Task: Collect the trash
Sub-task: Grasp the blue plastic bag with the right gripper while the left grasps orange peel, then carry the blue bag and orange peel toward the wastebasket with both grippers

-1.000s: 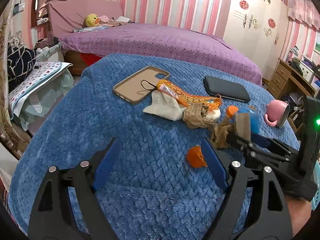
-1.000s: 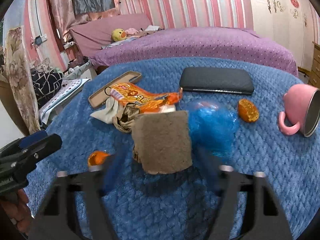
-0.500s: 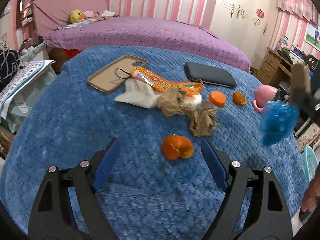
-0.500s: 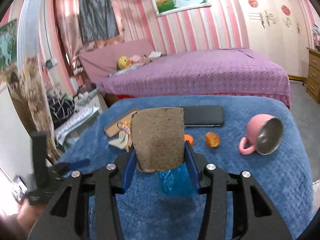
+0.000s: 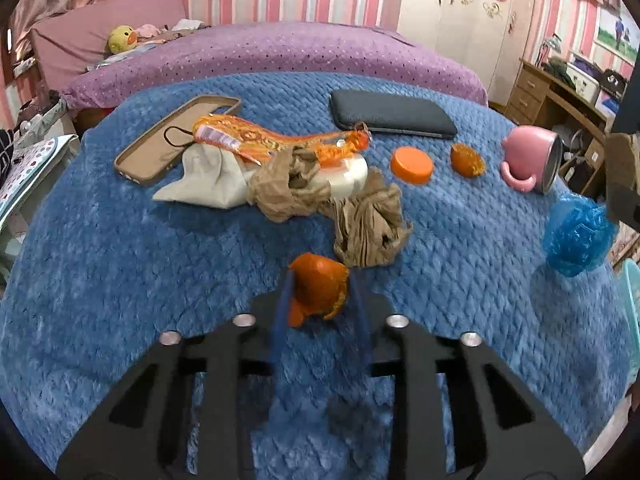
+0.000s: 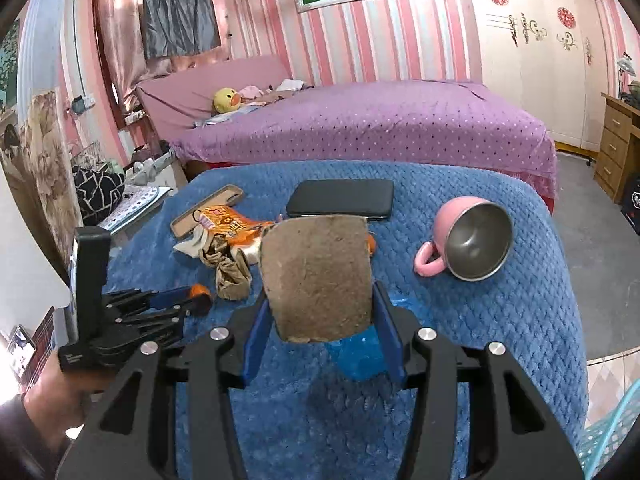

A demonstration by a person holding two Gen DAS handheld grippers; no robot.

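Left wrist view: left gripper (image 5: 320, 300) jaws closing around curled orange peel (image 5: 318, 290) on quilted blue blanket (image 5: 120, 280).

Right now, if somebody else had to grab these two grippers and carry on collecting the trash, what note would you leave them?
Left gripper: jaws closing around the orange peel on the blue blanket.
Right gripper: shut on a brown cardboard piece with a blue plastic bag, lifted off the blanket.
Done: those two picked up, not yet binned.
Left on the blanket: crumpled brown paper, orange snack wrapper, a second peel, orange lid.
Probably not trash: pink mug, phone case, black pouch.
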